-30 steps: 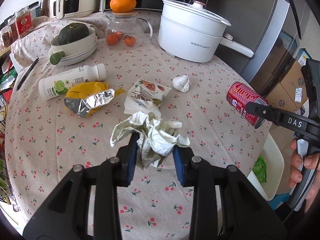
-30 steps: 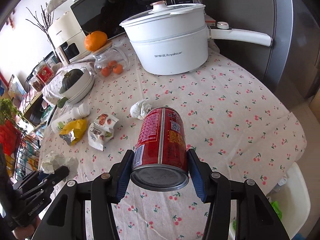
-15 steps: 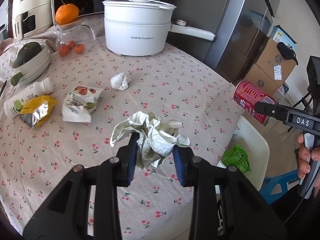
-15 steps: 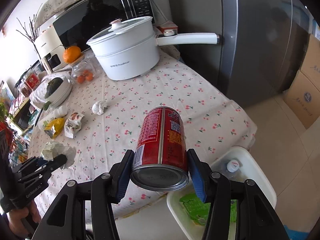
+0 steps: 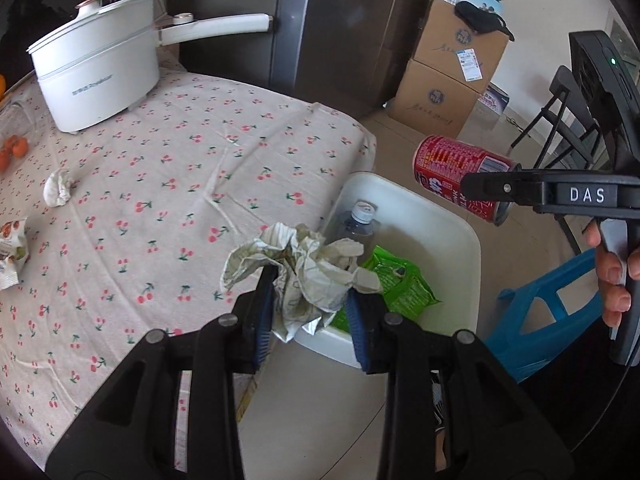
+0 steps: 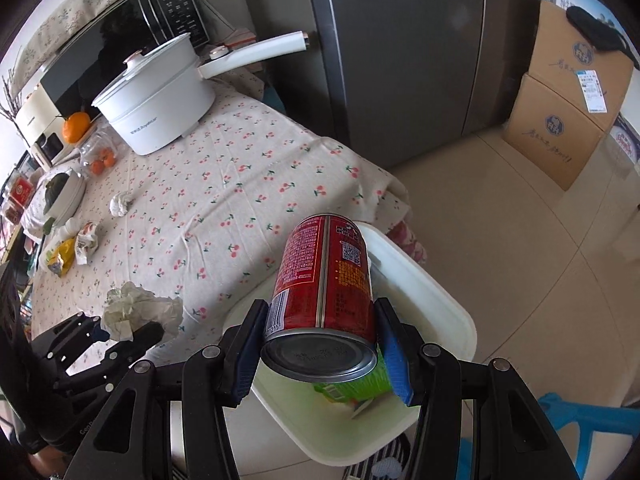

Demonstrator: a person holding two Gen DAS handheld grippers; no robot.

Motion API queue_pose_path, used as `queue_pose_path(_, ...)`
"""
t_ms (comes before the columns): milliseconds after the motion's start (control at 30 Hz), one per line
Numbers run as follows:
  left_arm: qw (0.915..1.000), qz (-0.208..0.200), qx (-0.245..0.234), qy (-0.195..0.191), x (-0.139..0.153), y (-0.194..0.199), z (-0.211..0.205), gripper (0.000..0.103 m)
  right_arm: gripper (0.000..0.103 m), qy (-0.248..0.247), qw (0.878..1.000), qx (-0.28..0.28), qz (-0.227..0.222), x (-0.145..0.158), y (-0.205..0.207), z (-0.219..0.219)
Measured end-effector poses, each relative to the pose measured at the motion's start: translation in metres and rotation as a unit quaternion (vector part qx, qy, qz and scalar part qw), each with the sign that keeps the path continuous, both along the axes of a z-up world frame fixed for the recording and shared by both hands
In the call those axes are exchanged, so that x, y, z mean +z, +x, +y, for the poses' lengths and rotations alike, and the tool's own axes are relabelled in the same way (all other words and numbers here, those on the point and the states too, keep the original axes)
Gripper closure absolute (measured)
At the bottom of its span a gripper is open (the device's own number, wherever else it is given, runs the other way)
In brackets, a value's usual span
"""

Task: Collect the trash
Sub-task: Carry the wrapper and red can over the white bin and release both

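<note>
My left gripper (image 5: 312, 312) is shut on a crumpled white paper wad (image 5: 304, 268), held at the table's edge over the near rim of the white bin (image 5: 460, 240). My right gripper (image 6: 320, 344) is shut on a red can (image 6: 324, 280), held on its side above that bin (image 6: 440, 300). In the left wrist view the red can (image 5: 452, 168) hangs past the bin's far side, with a hand on the handle. The paper wad (image 6: 136, 308) shows at the right wrist view's lower left. Inside the bin lie a plastic bottle (image 5: 358, 220) and a green wrapper (image 5: 396, 280).
On the cherry-print tablecloth (image 5: 180, 168) remain a small tissue ball (image 5: 58, 188) and a snack packet (image 5: 12, 248). A white pot (image 5: 96, 76) stands at the back. A blue stool (image 5: 548, 300), cardboard boxes (image 5: 448, 72) and a grey fridge (image 6: 400, 60) stand around the bin.
Both grippers have swung right, from over the table to the bin beside its edge, each still gripping its load. The bin with the bottle and green wrapper has come into full view.
</note>
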State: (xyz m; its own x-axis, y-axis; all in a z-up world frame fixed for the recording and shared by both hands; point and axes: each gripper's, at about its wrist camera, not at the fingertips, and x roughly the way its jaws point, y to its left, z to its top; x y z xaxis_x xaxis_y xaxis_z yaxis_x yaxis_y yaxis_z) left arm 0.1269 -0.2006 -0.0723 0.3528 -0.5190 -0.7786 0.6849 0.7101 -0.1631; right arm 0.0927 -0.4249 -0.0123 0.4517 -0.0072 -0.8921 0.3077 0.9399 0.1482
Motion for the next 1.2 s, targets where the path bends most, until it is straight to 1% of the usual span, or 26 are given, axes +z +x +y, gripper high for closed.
queue_pose_path(100, 0.9994, -0.002, -0.032, 0.008, -0.01, -0.011, -0.022, 0.067, 0.048, 0.001, 1.0, -0.018, 0.015, -0.008, -0.008, -0.015)
queue_pose_path(167, 0.9989, 0.002, -0.045, 0.014, -0.018, -0.014, -0.033, 0.067, 0.048, 0.002, 0.999, -0.029, 0.025, -0.012, -0.011, -0.022)
queue_pose_path(433, 0.9974, -0.008, -0.059, 0.04, -0.049, -0.014, -0.057, 0.064, 0.048, 0.006, 0.998, -0.043, 0.054, -0.028, -0.018, -0.03)
queue_pose_path(533, 0.9966, -0.007, -0.063, 0.052, -0.055, -0.014, -0.06, 0.057, 0.048, 0.008, 0.997, -0.047, 0.061, -0.032, -0.019, -0.033)
queue_pose_path(567, 0.9964, -0.008, -0.064, 0.055, -0.056, -0.014, -0.061, 0.052, 0.048, 0.008, 0.997, -0.048, 0.062, -0.033, -0.02, -0.034)
queue_pose_path(600, 0.9963, -0.01, -0.063, 0.058, -0.055, -0.014, -0.06, 0.047, 0.048, 0.008, 0.997, -0.049, 0.063, -0.034, -0.02, -0.035)
queue_pose_path(733, 0.9964, -0.013, -0.061, 0.056, -0.043, -0.015, -0.052, 0.035, 0.048, 0.009, 0.996, -0.05, 0.069, -0.037, -0.019, -0.036)
queue_pose_path(800, 0.9968, -0.018, -0.058, 0.053, -0.033, -0.016, -0.044, 0.026, 0.048, 0.008, 0.996, -0.048, 0.073, -0.04, -0.017, -0.035)
queue_pose_path(867, 0.9972, -0.024, -0.052, 0.049, -0.024, -0.014, -0.033, 0.022, 0.048, 0.006, 0.996, -0.048, 0.079, -0.044, -0.016, -0.034)
queue_pose_path(967, 0.9978, -0.031, -0.035, 0.046, -0.013, -0.008, -0.015, 0.019, 0.048, 0.007, 0.995, -0.046, 0.088, -0.05, -0.013, -0.032)
queue_pose_path(1200, 0.9985, -0.021, 0.029, 0.04, -0.006, 0.009, 0.028, 0.015, 0.048, 0.009, 0.993, -0.035, 0.108, -0.064, -0.003, -0.023)
